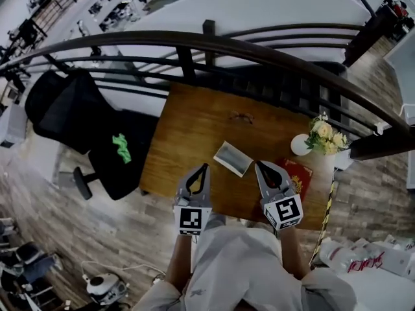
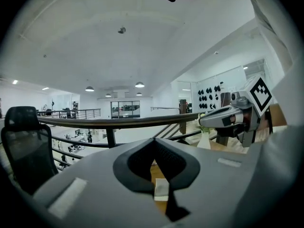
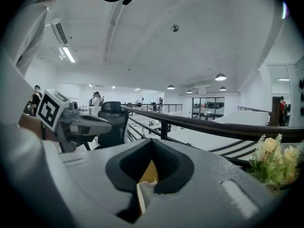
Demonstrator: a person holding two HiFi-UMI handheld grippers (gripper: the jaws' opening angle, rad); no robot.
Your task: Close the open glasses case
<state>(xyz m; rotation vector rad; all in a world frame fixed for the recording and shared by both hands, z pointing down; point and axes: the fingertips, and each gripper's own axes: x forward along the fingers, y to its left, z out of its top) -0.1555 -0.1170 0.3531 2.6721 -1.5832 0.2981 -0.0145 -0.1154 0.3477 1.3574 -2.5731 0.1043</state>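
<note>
The open glasses case (image 1: 232, 157), grey-white, lies on the wooden table (image 1: 188, 141) just ahead of both grippers. My left gripper (image 1: 205, 166) is held a little to its left, my right gripper (image 1: 259, 164) a little to its right; neither touches it. On each, the jaws meet at the tips with nothing between them. In the left gripper view a strip of the case (image 2: 161, 190) shows through the hollow of the shut left gripper (image 2: 154, 139). The right gripper view shows the case's edge (image 3: 142, 194) below the shut right gripper (image 3: 152, 139).
A pair of glasses (image 1: 241, 116) lies further back on the table. A white vase of flowers (image 1: 312, 138) stands at the right edge, with a red booklet (image 1: 296, 174) by it. A dark railing (image 1: 194, 44) runs behind the table. A black office chair (image 1: 97, 141) stands left.
</note>
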